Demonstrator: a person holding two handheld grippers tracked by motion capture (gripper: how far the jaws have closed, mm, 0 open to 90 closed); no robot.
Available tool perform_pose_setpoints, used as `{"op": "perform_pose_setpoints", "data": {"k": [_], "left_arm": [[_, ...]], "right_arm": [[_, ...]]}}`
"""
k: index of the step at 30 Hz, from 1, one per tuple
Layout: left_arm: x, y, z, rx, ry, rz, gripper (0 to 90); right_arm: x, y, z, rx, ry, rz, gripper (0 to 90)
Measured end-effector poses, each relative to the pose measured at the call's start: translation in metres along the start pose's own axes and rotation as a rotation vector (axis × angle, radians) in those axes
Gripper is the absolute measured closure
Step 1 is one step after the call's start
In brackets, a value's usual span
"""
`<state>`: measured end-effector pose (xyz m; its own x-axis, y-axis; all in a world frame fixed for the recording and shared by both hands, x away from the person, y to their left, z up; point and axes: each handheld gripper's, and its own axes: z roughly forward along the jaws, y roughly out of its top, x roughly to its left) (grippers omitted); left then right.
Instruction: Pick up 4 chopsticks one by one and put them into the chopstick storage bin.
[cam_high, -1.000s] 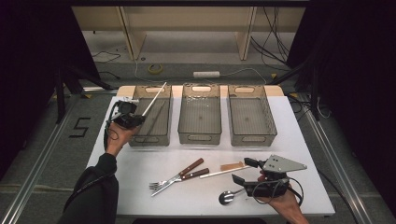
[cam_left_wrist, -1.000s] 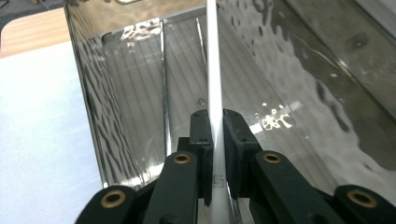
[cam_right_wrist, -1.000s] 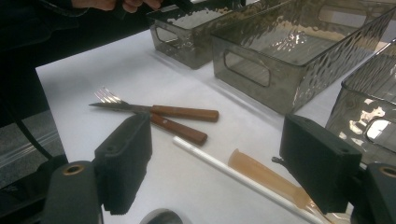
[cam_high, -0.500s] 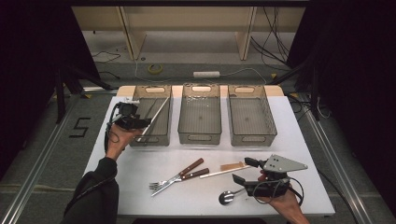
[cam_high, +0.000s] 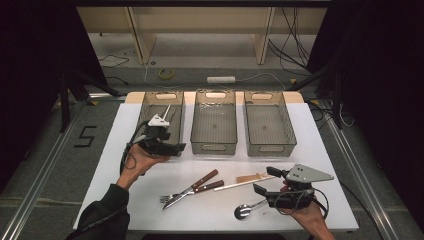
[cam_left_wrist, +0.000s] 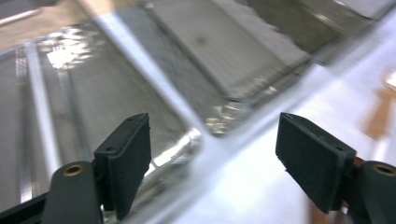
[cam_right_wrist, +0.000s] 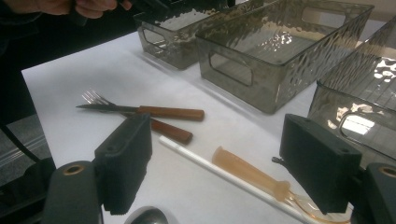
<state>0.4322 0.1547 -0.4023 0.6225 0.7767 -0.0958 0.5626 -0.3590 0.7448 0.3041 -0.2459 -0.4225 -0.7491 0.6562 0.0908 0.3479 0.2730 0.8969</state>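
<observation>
Released since the earlier frame, a white straw lies in the left bin; the left gripper has drawn back to its near wall, jaws just opened, empty. Well right of it, the right gripper hovers apart, empty.

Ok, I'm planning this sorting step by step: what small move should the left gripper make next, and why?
Probably swing the left gripper back toward the fork and knife. Its jaws have just been opening and nothing is between them; a white stick lies in the left bin beside it, while that cutlery lies loose on the table.
</observation>
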Motion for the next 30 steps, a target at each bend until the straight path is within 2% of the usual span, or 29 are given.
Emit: {"op": "perform_pose_setpoints", "data": {"k": [3, 7, 9, 11, 30], "left_arm": [[-0.016, -0.001, 0.001, 0.01, -0.058, 0.025, 23.9], [-0.035, -0.004, 0.003, 0.023, -0.104, 0.06, 21.8], [-0.045, -0.006, 0.007, 0.037, -0.141, 0.071, 20.8], [-0.053, -0.008, 0.01, 0.061, -0.15, 0.099, 20.2], [-0.108, -0.016, 0.041, 0.167, -0.236, 0.249, 20.5]], "right_arm": [[0.0, 0.0, 0.0, -0.002, 0.002, 0.002, 26.3], [-0.001, 0.0, 0.0, -0.002, 0.001, 0.002, 26.3], [-0.001, 0.0, 0.0, -0.001, 0.0, 0.004, 26.3], [-0.001, 0.0, -0.001, -0.006, 0.001, 0.007, 26.3], [-0.001, 0.001, 0.0, -0.008, 0.003, 0.016, 26.3]]}}
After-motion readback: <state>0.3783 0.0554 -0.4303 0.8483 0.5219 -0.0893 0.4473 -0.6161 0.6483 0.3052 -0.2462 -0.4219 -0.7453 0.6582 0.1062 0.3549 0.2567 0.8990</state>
